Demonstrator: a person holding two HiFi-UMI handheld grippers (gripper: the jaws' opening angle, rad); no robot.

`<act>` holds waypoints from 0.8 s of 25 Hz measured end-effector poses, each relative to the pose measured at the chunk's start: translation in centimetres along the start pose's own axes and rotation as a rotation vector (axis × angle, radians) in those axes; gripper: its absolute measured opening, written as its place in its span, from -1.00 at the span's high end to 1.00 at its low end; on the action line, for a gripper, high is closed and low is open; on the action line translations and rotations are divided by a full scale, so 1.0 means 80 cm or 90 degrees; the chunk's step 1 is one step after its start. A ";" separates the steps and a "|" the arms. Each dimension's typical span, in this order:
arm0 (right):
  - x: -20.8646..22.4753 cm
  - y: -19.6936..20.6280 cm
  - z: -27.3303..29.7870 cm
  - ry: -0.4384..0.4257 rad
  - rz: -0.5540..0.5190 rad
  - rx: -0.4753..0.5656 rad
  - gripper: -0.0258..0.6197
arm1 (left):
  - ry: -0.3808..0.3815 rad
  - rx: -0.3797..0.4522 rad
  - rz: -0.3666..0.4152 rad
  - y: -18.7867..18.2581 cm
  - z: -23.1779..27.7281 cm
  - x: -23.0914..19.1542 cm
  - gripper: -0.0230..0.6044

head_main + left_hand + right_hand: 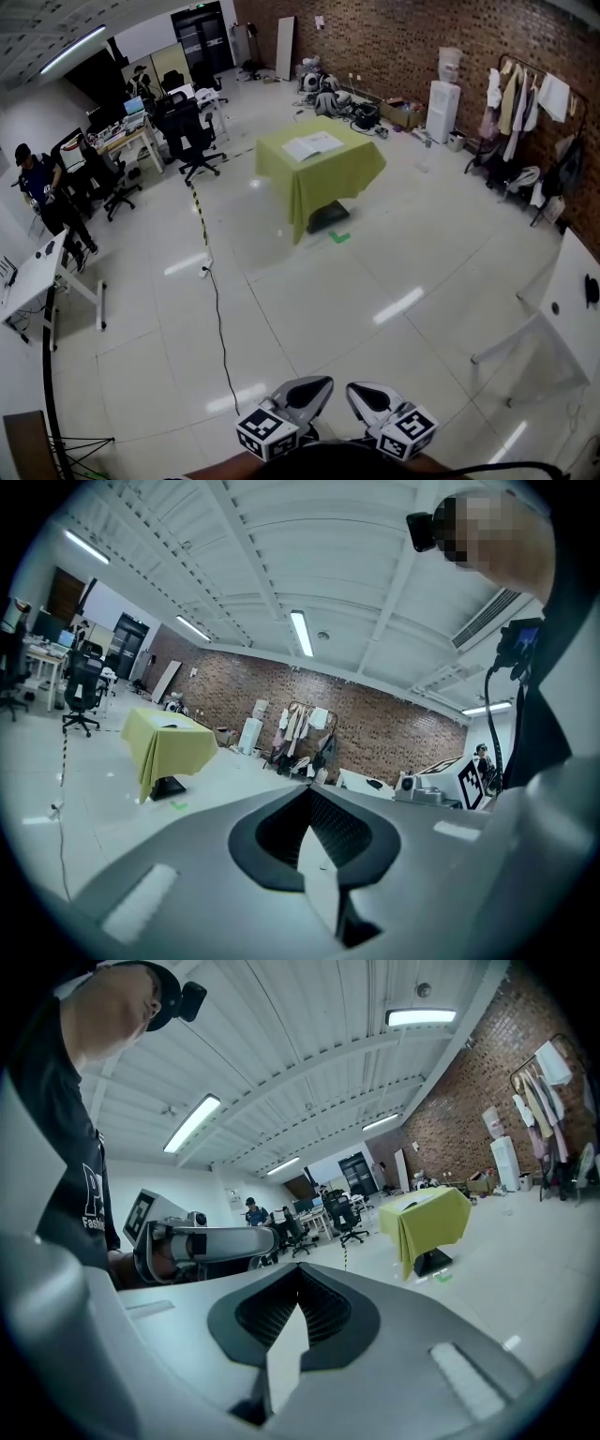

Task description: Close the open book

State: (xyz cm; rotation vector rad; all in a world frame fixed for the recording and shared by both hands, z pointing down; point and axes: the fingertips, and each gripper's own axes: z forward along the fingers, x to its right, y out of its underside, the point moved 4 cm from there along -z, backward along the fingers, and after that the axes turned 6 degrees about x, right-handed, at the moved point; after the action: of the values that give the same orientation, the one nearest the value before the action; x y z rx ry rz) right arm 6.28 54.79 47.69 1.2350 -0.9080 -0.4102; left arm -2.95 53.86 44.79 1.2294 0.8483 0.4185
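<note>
The open book (313, 145) lies flat with white pages up on a table draped in a yellow-green cloth (323, 183), far across the room. Both grippers are held low and near me, well short of that table. My left gripper (305, 394) and my right gripper (370, 398) sit side by side at the bottom edge, each shut with nothing between the jaws. The left gripper view has the draped table (169, 744) small at the left beyond the shut left gripper (309, 794). In the right gripper view the table (427, 1222) stands at the right past the shut right gripper (298, 1274).
A black cable (217, 309) runs over the white floor between me and the table. Desks and office chairs (192, 136) stand at the left with a person (42, 192) there. A clothes rack (525, 112) lines the brick wall; a white table (562, 319) is at the right.
</note>
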 end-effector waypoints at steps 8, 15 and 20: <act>0.026 -0.027 0.064 0.021 -0.031 -0.005 0.90 | 0.023 0.018 0.010 -0.034 0.022 -0.064 0.91; 0.036 -0.049 0.119 0.042 -0.054 -0.007 0.90 | 0.052 0.030 0.012 -0.066 0.030 -0.117 0.91; 0.040 -0.056 0.167 0.051 -0.060 -0.011 0.90 | 0.064 0.035 0.007 -0.084 0.028 -0.163 0.91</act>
State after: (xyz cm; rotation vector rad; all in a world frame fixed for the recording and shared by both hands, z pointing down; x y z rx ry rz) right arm -1.29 42.73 45.41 1.2732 -0.7786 -0.4384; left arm -10.56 41.26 43.05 1.2715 0.9452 0.4720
